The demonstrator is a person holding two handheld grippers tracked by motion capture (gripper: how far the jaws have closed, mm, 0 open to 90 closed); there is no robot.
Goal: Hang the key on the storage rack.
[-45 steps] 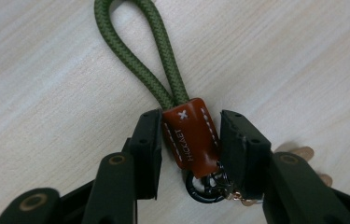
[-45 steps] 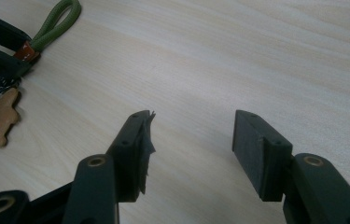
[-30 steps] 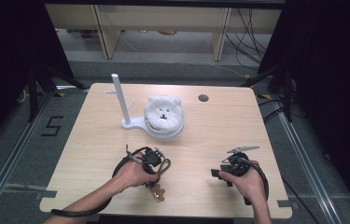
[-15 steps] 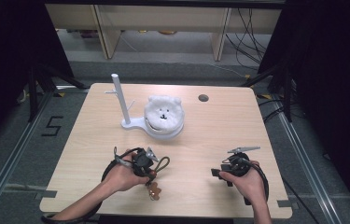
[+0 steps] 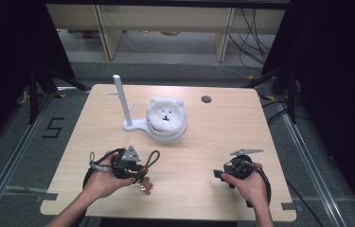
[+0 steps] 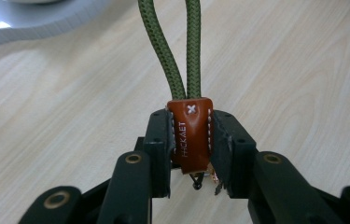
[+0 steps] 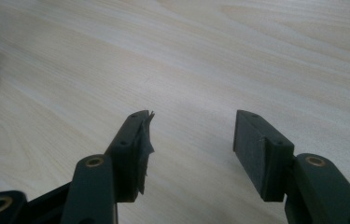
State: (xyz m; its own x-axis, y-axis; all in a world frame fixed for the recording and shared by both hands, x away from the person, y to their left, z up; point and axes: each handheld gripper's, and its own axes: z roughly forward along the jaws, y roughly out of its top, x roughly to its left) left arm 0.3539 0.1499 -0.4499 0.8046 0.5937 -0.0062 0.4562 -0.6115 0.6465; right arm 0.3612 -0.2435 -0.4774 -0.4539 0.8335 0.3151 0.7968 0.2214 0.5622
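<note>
My left gripper [image 6: 191, 140] is shut on the brown leather tab [image 6: 191, 135] of a keychain. Its green cord loop [image 6: 177, 51] runs up and away from the jaws, and small metal bits hang below the tab. In the high view the left gripper [image 5: 135, 171] sits near the table's front left, with the cord loop [image 5: 154, 158] to its right and the keychain's metal end [image 5: 146, 188] on the wood. My right gripper [image 7: 191, 140] is open over bare wood with nothing between its jaws; in the high view this right gripper [image 5: 218, 174] is at the front right.
A white stand with an upright post [image 5: 120, 97] and a curved base [image 5: 135, 125] is at the table's middle back. A white fluffy bear-faced item [image 5: 165, 116] rests on that base. A round hole [image 5: 206, 99] is in the tabletop [image 5: 241, 137] at the back right.
My left gripper, holding the keychain, has drifted left and slightly toward the front edge. The right gripper has stayed in place.
</note>
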